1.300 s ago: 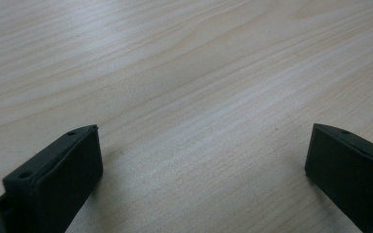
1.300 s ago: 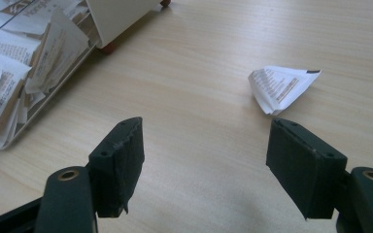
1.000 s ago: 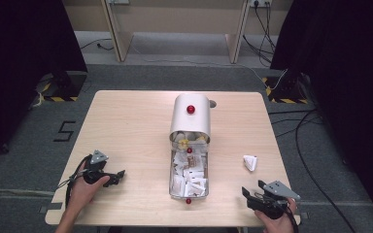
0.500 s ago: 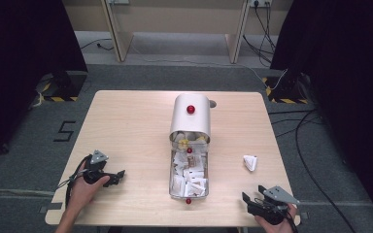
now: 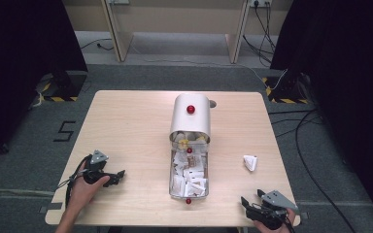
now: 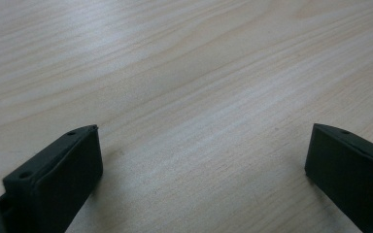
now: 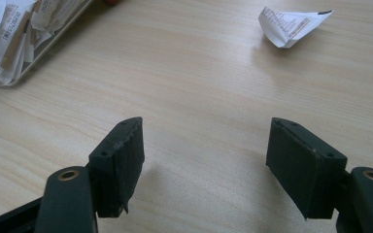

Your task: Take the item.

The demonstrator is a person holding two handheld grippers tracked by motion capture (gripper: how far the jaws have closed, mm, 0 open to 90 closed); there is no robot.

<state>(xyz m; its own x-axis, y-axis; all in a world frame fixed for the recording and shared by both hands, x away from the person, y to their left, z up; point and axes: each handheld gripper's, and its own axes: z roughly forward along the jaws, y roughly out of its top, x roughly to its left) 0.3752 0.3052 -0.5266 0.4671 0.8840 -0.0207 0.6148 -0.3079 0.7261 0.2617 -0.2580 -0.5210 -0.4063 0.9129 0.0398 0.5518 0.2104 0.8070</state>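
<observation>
Setting: pale wooden table (image 5: 126, 126) is standing on grey carpet, with dark curtains hanging at both sides and cables trailing on the floor.
Centre: clear tray (image 5: 172, 171) of paper sachets is lying pulled out toward the person from a white rounded box (image 5: 190, 119) with a red knob.
Task thing: 1 crumpled paper sachet (image 5: 250, 162) is lying loose on the bare wood, right of the tray and well apart from it; it is also showing ahead of the right jaws (image 7: 291, 25).
Right gripper (image 5: 251, 204): jaws are standing spread wide with nothing between them, sitting at the near right corner.
Left gripper (image 5: 117, 175): jaws are standing spread over bare wood, resting near the front left edge.
Change: compared with 1.0 s ago, the right gripper is sitting lower and closer to the table's near edge; the left one, the tray and the sachet are lying as before.
Meaning: the sachet is not yet being gripped; judging by this, the right hand is probably lining up before reaching forward.
</observation>
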